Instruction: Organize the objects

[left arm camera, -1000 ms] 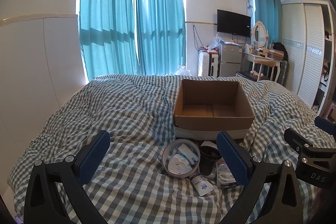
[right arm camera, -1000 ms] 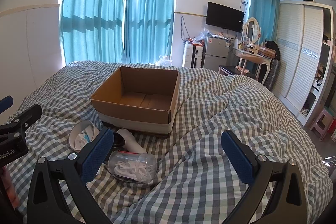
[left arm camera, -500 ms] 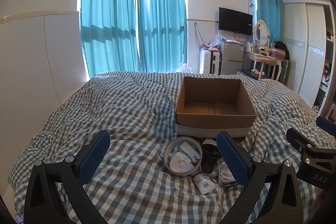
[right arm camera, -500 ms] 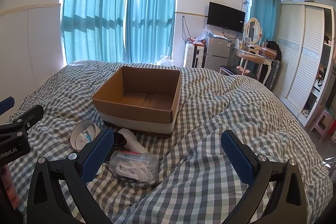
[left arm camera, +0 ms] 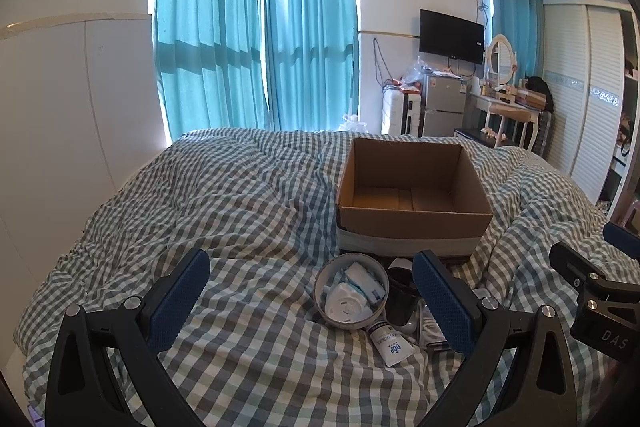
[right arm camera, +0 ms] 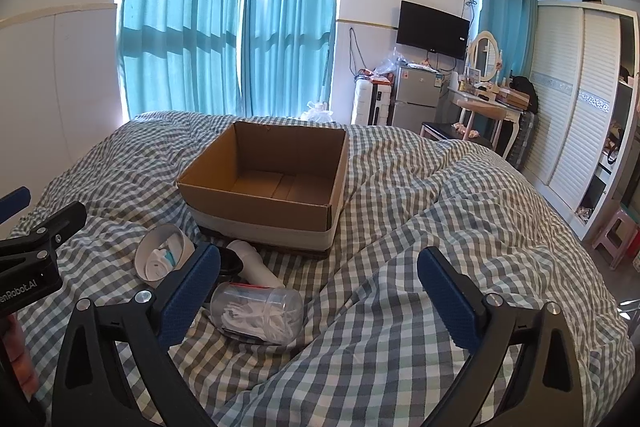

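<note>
An open, empty cardboard box (left arm camera: 414,197) sits on the checked bedcover; it also shows in the right wrist view (right arm camera: 272,191). In front of it lie a white bowl of small packets (left arm camera: 352,297) (right arm camera: 162,257), a black cup (left arm camera: 400,297), a white tube (left arm camera: 390,341), a white bottle (right arm camera: 254,263) and a clear jar of white cable (right arm camera: 258,313). My left gripper (left arm camera: 310,301) is open and empty, held above the bowl's near side. My right gripper (right arm camera: 318,297) is open and empty, just right of the jar.
The checked bedcover (right arm camera: 420,267) is rumpled, with a raised fold on the right. A white wall (left arm camera: 60,127) runs along the bed's left. Blue curtains (left arm camera: 256,47), a fridge (right arm camera: 416,99), a dressing table (right arm camera: 488,103) and a wardrobe (right arm camera: 576,99) stand beyond.
Both views have shifted slightly, the box and objects sitting a little lower in frame. Nothing was grasped and both grippers stay open.
</note>
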Demonstrator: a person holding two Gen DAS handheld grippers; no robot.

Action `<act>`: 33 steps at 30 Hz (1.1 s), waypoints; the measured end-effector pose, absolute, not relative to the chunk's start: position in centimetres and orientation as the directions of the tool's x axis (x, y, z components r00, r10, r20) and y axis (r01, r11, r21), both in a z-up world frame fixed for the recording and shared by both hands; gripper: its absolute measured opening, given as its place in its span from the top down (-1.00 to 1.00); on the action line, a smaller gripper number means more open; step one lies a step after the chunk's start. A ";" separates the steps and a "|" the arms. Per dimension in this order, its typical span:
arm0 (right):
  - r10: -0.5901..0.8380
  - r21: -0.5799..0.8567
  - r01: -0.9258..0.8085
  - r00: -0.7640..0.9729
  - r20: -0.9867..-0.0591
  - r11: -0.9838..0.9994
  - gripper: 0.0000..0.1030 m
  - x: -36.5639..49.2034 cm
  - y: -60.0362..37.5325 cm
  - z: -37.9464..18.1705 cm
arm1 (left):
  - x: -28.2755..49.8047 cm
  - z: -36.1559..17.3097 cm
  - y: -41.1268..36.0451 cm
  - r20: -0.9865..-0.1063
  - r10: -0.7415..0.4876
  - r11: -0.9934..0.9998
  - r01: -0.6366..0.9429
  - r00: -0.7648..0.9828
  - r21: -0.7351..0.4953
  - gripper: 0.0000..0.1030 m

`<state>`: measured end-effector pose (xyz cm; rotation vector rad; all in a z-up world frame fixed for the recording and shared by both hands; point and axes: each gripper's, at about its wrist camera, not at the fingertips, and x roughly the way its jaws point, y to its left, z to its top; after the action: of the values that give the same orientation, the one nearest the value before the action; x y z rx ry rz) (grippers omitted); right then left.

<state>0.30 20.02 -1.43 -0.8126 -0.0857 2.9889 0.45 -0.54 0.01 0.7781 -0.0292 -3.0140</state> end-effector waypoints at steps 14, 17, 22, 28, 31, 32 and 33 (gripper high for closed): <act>0.054 -0.063 -0.025 -0.852 -0.521 -0.998 -0.93 0.0 19.9 -2.0 | 0.4 -0.3 -0.4 -0.487 -0.024 -1.000 0.014 -0.873 0.023 -1.00; 0.060 -0.061 -0.032 -0.847 -0.529 -0.998 -0.93 -0.1 20.0 -2.1 | 0.4 -0.4 -0.4 -0.488 -0.021 -1.000 0.012 -0.872 0.022 -1.00; 0.076 -0.062 -0.051 -0.842 -0.534 -0.997 -0.96 -0.3 20.2 -2.3 | 0.4 -0.5 -0.4 -0.492 -0.015 -1.000 0.008 -0.870 0.016 -1.00; 0.068 -0.047 -0.051 -0.835 -0.546 -0.998 -0.97 -0.5 20.4 -2.6 | 0.2 -0.6 -0.4 -0.500 -0.008 -1.000 0.002 -0.866 0.012 -1.00; 0.079 -0.049 -0.062 -0.831 -0.550 -0.997 -0.98 -0.7 20.4 -2.7 | 0.0 -0.7 -0.5 -0.506 -0.003 -1.000 -0.001 -0.863 0.007 -1.00; 0.069 -0.041 -0.056 -0.831 -0.552 -0.998 -0.98 -0.8 20.5 -2.7 | -0.1 -0.8 -0.5 -0.508 0.001 -1.000 -0.003 -0.862 0.004 -1.00; 0.050 -0.030 -0.040 -0.829 -0.557 -0.999 -0.98 -0.9 20.5 -2.7 | -0.3 -0.8 -0.6 -0.510 0.002 -1.000 -0.004 -0.860 0.003 -1.00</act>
<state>-0.95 20.54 -2.75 -0.9018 -0.0263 2.9598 -0.26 -0.57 -0.81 0.8310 -0.0070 -3.0329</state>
